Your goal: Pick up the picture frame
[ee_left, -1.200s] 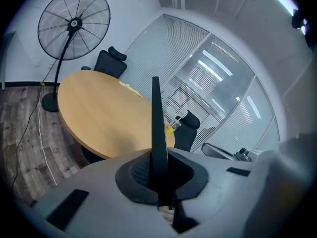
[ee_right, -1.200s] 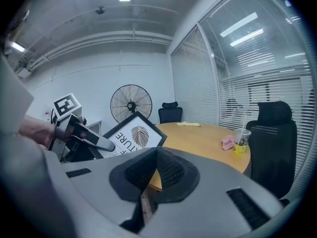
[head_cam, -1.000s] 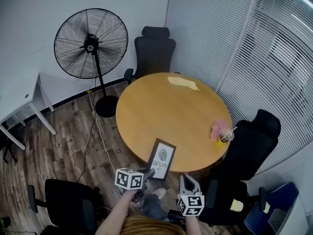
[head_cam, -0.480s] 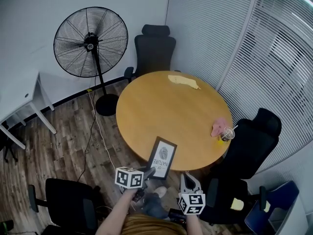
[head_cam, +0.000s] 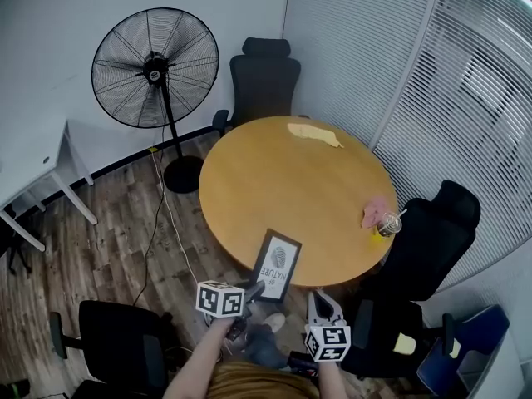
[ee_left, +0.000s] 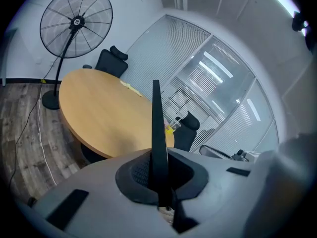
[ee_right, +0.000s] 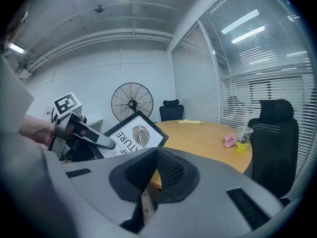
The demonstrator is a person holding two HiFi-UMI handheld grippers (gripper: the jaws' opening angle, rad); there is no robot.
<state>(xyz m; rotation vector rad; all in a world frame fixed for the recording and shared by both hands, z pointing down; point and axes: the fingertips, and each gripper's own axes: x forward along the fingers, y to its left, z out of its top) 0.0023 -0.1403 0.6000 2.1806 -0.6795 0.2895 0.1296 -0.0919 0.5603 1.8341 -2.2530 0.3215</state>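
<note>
A black picture frame (head_cam: pixel 277 264) with a white leaf print stands tilted over the near edge of the round wooden table (head_cam: pixel 283 181). My left gripper (head_cam: pixel 253 292) is shut on its lower left corner. In the left gripper view the frame (ee_left: pixel 157 133) shows edge-on as a thin black blade rising between the jaws of the left gripper (ee_left: pixel 159 185). The right gripper view shows the frame's front (ee_right: pixel 134 135) with the left gripper (ee_right: pixel 94 139) clamped on it. My right gripper (head_cam: pixel 320 302) hovers to the frame's right, apart from it. The right gripper (ee_right: pixel 156 170) is shut with nothing in it.
A plastic cup (head_cam: pixel 384 225) and a pink cloth (head_cam: pixel 372 213) sit at the table's right edge, a yellow cloth (head_cam: pixel 313 133) at the far side. Black office chairs (head_cam: pixel 264 77) (head_cam: pixel 432 239) (head_cam: pixel 116 339) ring the table. A standing fan (head_cam: pixel 155 56) and a white desk (head_cam: pixel 33 165) stand left.
</note>
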